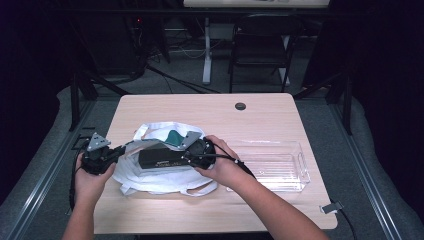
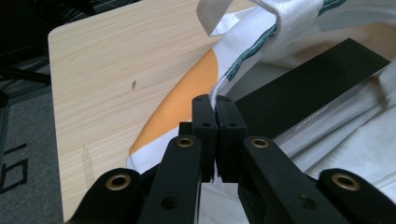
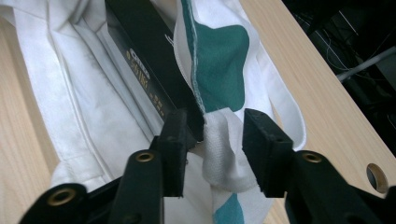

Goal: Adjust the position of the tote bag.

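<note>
White cloth tote bag (image 1: pixel 165 175) lies mid-table, long black box (image 1: pixel 160 157) at its mouth. Left gripper (image 2: pixel 215 105) clamped on bag rim; right gripper (image 3: pixel 212 135) jaws apart, astride box end and cloth. Step: bagging the box. Next, probably: nudge box deeper, keeping mouth open.

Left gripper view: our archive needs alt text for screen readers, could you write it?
The left gripper, shut on the hem of a white tote bag, holds it above a wooden table. A long black box lies in the bag's opening.
</note>
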Action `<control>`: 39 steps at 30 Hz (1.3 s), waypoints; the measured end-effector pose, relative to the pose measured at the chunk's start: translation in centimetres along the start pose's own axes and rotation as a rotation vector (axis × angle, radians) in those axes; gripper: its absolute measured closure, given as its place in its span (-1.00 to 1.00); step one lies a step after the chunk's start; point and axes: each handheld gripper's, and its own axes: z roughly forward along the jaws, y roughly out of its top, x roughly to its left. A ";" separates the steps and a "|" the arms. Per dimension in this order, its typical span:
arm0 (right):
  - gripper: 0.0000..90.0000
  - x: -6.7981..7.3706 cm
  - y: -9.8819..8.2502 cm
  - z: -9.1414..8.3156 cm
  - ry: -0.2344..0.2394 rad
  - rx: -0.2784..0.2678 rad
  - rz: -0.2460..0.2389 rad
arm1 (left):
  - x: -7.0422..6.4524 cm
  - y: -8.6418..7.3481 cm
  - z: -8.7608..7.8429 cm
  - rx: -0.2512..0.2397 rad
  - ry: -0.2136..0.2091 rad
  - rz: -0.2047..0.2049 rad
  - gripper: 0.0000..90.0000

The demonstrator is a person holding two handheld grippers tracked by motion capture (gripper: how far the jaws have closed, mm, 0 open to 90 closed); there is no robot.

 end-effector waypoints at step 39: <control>0.84 -3.8 2.2 1.3 -0.100 0.041 0.109 | 0.1 3.2 0.9 0.102 0.050 0.078 0.96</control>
